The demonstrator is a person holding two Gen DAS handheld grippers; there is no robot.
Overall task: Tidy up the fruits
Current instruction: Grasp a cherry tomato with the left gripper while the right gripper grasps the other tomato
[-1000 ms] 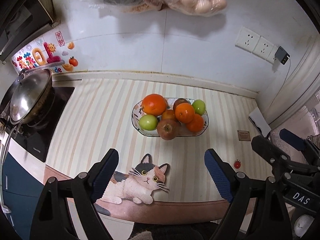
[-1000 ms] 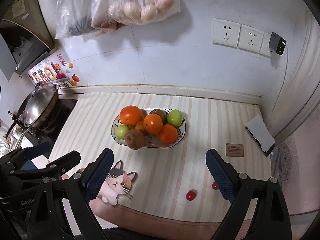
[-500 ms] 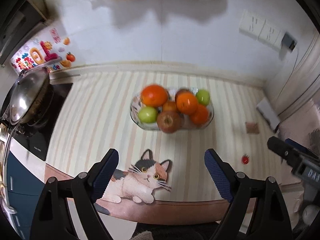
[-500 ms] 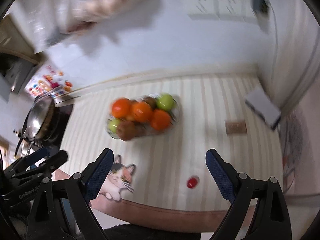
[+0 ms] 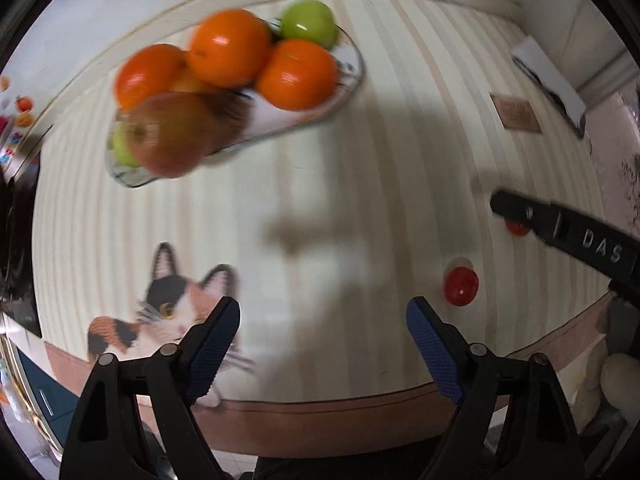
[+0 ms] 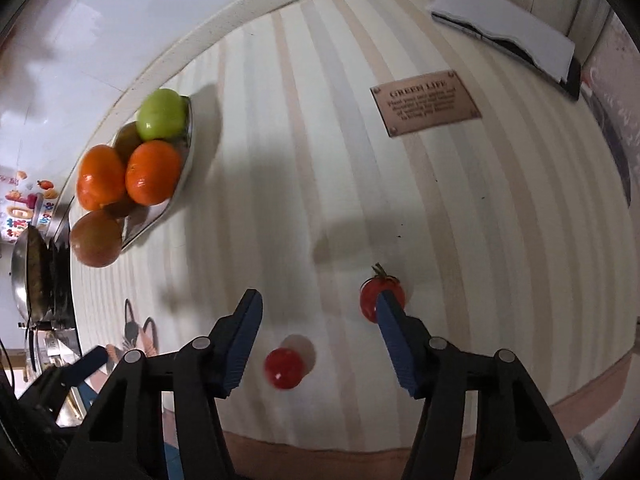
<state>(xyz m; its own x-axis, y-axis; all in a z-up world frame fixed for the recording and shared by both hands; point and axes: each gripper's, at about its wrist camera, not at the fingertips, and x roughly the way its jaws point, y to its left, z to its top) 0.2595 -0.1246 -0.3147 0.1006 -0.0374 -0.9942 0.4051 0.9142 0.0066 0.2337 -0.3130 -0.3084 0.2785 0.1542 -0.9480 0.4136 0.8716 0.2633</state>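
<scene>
The right claw, its jaws just closing yet holding nothing, hangs over two cherry tomatoes on the striped tabletop, so it should centre on the near tomato, lower, and pinch softly; the left claw stays wide and empty.

The counter has a mat with cream and tan stripes on it. A cat picture is on the mat near its front edge. A small brown plaque lies on the mat, far to the right of the cat. Past the plaque, by the corner, sits a folded white paper. The wall behind the mat is white and shiny. Bright stickers are on the wall to the left. A metal pan sits on a dark stove left of the mat. Soft gray shadows fall on the stripes.
</scene>
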